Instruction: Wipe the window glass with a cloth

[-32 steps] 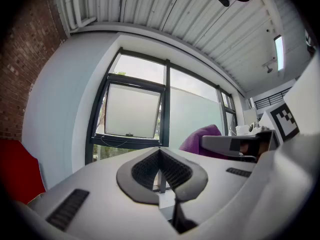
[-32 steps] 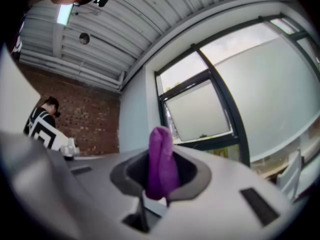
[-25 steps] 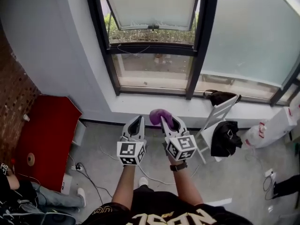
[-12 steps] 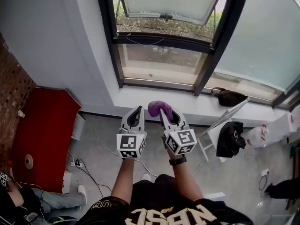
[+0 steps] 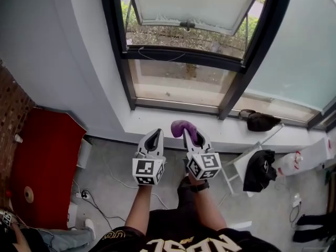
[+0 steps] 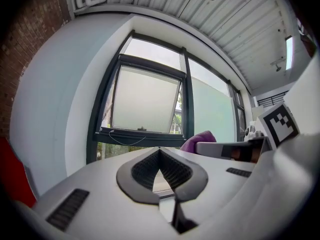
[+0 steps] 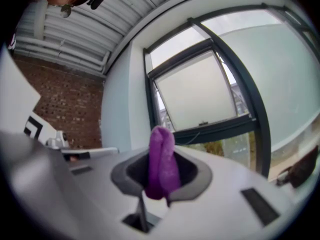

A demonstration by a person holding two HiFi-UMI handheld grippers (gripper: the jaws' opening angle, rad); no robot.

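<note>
A purple cloth (image 7: 161, 161) sticks up from my right gripper (image 7: 161, 184), whose jaws are shut on it; in the head view the cloth (image 5: 184, 129) bulges out ahead of the right gripper (image 5: 190, 136). My left gripper (image 5: 153, 139) is beside it, shut and empty, its tips meeting (image 6: 160, 151). Both point at a dark-framed window. The tilted-open frosted sash (image 5: 195, 4) is ahead above, with a clear lower pane (image 5: 178, 82) under it and a large frosted pane (image 5: 302, 62) to the right. Both grippers are well short of the glass.
A white sill (image 5: 157, 121) runs below the window. A red panel (image 5: 44, 167) lies at the left by a brick wall. A white chair (image 5: 247, 164) with dark bags (image 5: 261, 121) stands right. Cables trail on the grey floor (image 5: 110, 175). A person's arms hold both grippers.
The window has come nearer and larger in every view as the person moved forward. Both grippers keep their grip and spacing; the cloth stays clamped in the right one.
</note>
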